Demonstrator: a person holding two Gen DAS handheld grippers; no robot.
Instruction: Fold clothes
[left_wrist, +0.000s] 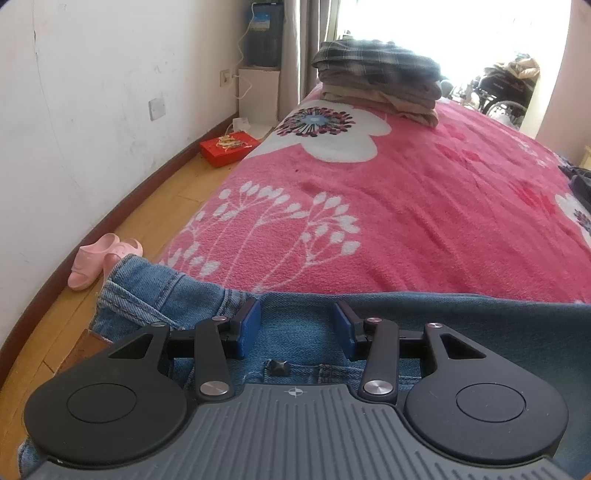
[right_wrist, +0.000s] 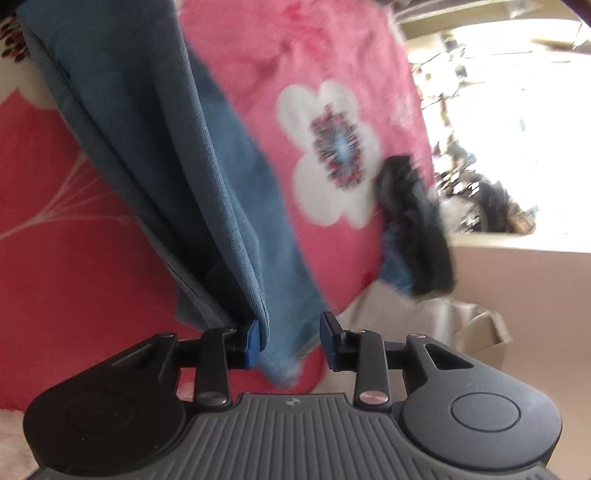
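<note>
Bed (left_wrist: 424, 206) under a pink fleece blanket (left_wrist: 443, 229) printed with white flowers fills both views. The left wrist view alone shows the room: a white wall, a wooden floor (left_wrist: 147, 221), a stack of folded clothes (left_wrist: 380, 81) at the bed's far end by a bright window, a red box (left_wrist: 225, 149) with yellow scraps on its top, and pink slippers (left_wrist: 99, 258) on the floor.

Blue jeans (left_wrist: 295, 325) lie at the bed's near edge, waistband under the left tongs (left_wrist: 297, 328), whose jaws stand apart over the denim without pressing it.

The right wrist view, tilted and blurred, shows a jeans leg (right_wrist: 166, 166) stretching away across the blanket, and a dark crumpled garment (right_wrist: 413, 221) at the bed's edge. The right tongs (right_wrist: 288, 339) stand apart; denim brushes the left pad only, unclamped.
</note>
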